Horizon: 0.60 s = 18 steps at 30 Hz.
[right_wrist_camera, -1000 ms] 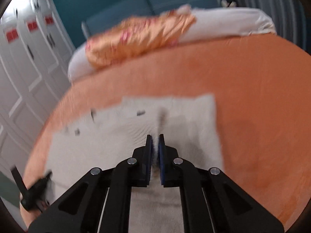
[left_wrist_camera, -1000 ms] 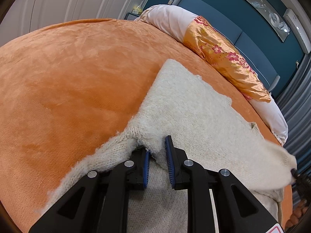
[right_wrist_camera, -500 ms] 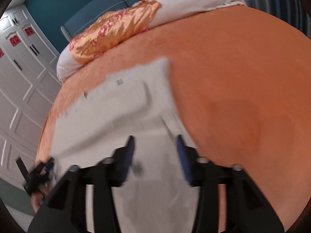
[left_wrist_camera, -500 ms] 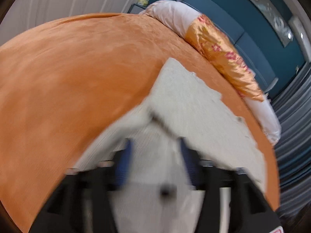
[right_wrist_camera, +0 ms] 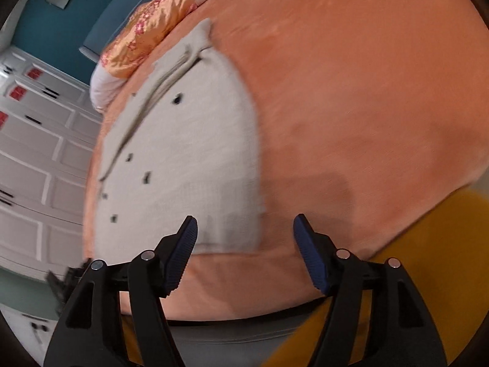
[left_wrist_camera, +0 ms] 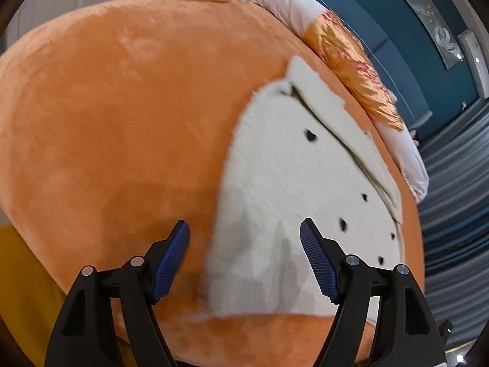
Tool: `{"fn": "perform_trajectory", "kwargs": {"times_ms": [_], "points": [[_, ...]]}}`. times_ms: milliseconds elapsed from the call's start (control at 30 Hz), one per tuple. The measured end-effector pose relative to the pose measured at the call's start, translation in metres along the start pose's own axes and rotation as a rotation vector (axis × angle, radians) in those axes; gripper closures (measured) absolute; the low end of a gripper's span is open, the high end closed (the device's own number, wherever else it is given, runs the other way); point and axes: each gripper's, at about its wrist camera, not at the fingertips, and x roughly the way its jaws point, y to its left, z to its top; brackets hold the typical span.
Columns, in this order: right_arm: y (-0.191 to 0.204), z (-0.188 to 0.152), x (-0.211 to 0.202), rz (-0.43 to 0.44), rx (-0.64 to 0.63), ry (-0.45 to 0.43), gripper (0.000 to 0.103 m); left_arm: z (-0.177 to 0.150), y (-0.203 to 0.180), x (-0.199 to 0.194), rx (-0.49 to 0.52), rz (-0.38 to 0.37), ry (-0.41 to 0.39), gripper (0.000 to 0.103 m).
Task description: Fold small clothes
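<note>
A: While the left gripper [left_wrist_camera: 244, 238] is held above the near edge of the bed, how is it recorded?

B: Jaws are spread and opening; nothing is pinched. The cream knitted cardigan [left_wrist_camera: 293, 189] is seen below and beyond the gap, apart from the blue pads [left_wrist_camera: 318, 263].

A: And the right gripper [right_wrist_camera: 244, 234]?

B: Jaws are likewise spread and opening, with nothing gripped.

A: Where is the cardigan [right_wrist_camera: 189, 153] listed?

B: It is laid flat and folded on the orange blanket [left_wrist_camera: 122, 122], dark buttons [left_wrist_camera: 311, 136] facing up. An orange floral pillow [left_wrist_camera: 354, 73] is noted beyond it, by the teal headboard [left_wrist_camera: 397, 30]. White cupboard doors [right_wrist_camera: 36, 168] are seen to the side.
</note>
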Motion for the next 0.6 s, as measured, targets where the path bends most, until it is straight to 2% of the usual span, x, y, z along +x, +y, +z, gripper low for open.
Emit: {"fn": "perform_trajectory", "kwargs": {"times_ms": [133, 167, 200, 233, 267, 300, 400, 467, 600], "points": [[0.012, 0.0, 0.018, 0.0, 0.012, -0.005, 0.038, -0.002, -0.006, 0.005, -0.006, 0.011, 0.021, 0.031], [0.014, 0.002, 0.02, 0.012, 0.019, -0.01, 0.039, -0.001, -0.007, 0.005, -0.012, -0.005, 0.03, 0.034], [0.013, 0.002, 0.02, 0.029, 0.022, -0.008, 0.044, 0.001, -0.007, 0.004, -0.02, -0.021, 0.044, 0.048], [0.014, 0.005, 0.023, 0.044, 0.024, 0.003, 0.061, 0.002, -0.008, 0.004, -0.021, -0.041, 0.061, 0.061], [0.015, 0.005, 0.024, 0.033, 0.019, 0.01, 0.084, 0.004, -0.01, 0.005, -0.013, -0.054, 0.085, 0.087], [0.017, 0.007, 0.025, 0.015, 0.004, 0.013, 0.098, 0.006, -0.012, 0.004, 0.004, -0.046, 0.106, 0.096], [0.025, 0.01, 0.008, 0.015, -0.057, -0.027, 0.098, 0.011, -0.018, -0.012, 0.05, -0.029, 0.084, 0.097], [0.035, 0.01, -0.009, 0.018, -0.106, -0.052, 0.098, 0.014, -0.023, -0.028, 0.069, -0.045, 0.07, 0.097], [0.043, 0.005, -0.038, 0.031, -0.173, -0.042, 0.099, 0.009, -0.032, -0.058, 0.123, -0.069, 0.075, 0.098]]}}
